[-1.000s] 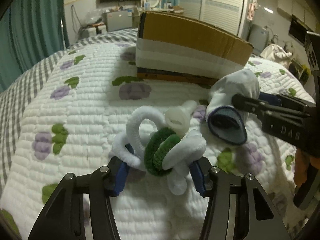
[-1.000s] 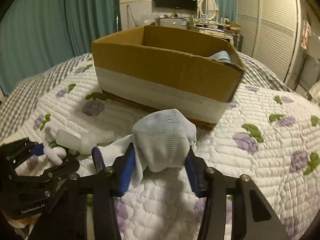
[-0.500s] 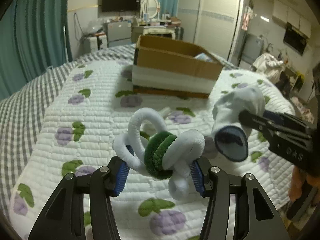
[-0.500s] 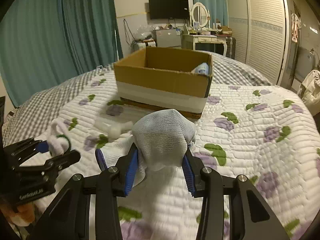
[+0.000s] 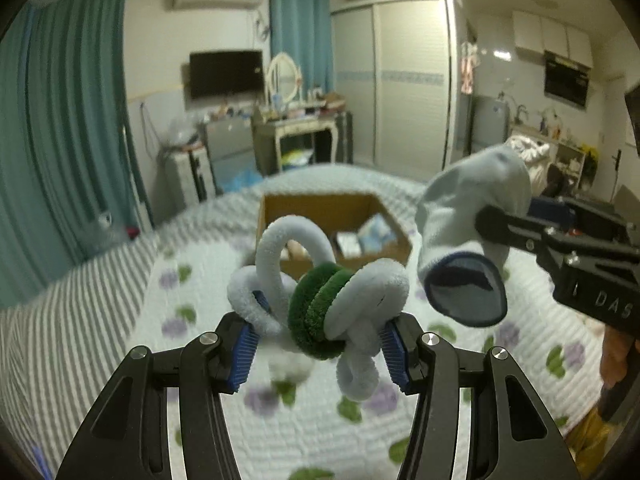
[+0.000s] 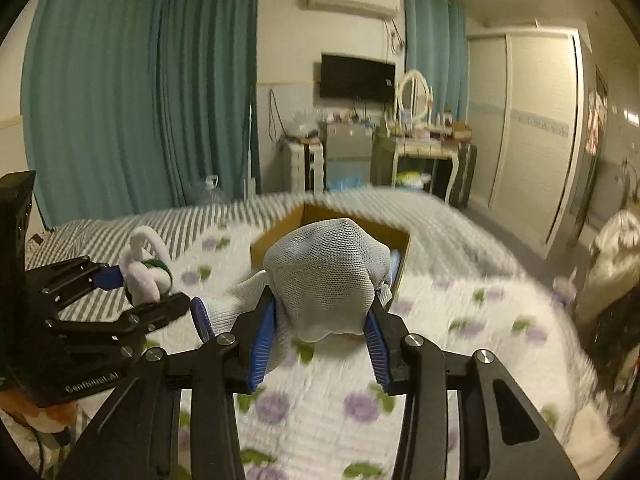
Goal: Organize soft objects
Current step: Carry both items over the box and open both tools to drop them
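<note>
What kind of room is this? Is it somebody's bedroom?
Most likely a bedroom. A bed with a flowery quilt fills the middle, a dressing table with an oval mirror stands by the far wall, and a tall wardrobe is beside it.

White letters "DAS" stand on the black body of the right hand-held gripper (image 5: 486, 216) in the left wrist view, and pale lettering, roughly "GenRobot.AI", marks the left hand-held gripper (image 6: 140, 286) body in the right wrist view.
</note>
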`<act>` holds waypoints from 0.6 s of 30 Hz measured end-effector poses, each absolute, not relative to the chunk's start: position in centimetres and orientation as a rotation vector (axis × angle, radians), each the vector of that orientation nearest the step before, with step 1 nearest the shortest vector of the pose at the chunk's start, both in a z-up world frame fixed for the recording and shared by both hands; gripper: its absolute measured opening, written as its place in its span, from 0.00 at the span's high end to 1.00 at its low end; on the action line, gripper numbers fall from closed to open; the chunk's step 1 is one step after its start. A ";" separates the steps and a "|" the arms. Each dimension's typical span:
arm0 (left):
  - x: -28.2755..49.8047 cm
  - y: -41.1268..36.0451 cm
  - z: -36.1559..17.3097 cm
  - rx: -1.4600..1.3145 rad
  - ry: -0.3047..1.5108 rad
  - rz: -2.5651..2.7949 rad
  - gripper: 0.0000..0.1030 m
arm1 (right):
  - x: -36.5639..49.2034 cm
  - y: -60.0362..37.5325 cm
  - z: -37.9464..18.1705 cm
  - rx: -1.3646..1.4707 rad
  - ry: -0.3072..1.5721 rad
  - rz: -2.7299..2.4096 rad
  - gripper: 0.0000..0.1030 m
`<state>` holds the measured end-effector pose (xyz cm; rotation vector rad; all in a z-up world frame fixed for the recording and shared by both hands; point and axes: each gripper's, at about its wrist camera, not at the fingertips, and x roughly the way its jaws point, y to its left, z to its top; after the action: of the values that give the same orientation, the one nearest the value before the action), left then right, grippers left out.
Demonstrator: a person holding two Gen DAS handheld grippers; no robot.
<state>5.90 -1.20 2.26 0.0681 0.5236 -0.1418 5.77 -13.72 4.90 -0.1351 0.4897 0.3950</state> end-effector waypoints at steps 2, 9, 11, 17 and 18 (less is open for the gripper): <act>7.5 -1.4 3.6 0.072 0.496 -0.151 0.49 | 7.0 -13.6 6.9 -0.152 0.457 0.400 0.60; 14.3 -1.8 5.0 0.094 0.446 -0.132 0.49 | 13.8 -12.7 10.8 -0.179 0.373 0.375 0.60; 16.4 -1.8 4.6 0.096 0.449 -0.124 0.49 | 16.2 -12.5 10.7 -0.172 0.367 0.368 0.60; 22.5 -1.7 2.1 0.084 0.494 -0.109 0.49 | 23.3 -12.0 8.0 -0.159 0.411 0.352 0.60; 23.6 -1.8 1.4 0.092 0.507 -0.102 0.49 | 24.5 -12.0 7.3 -0.142 0.422 0.353 0.60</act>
<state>23.56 -1.85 1.38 0.0919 0.5068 -0.1018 24.53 -12.01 7.27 -0.1423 0.4224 0.3527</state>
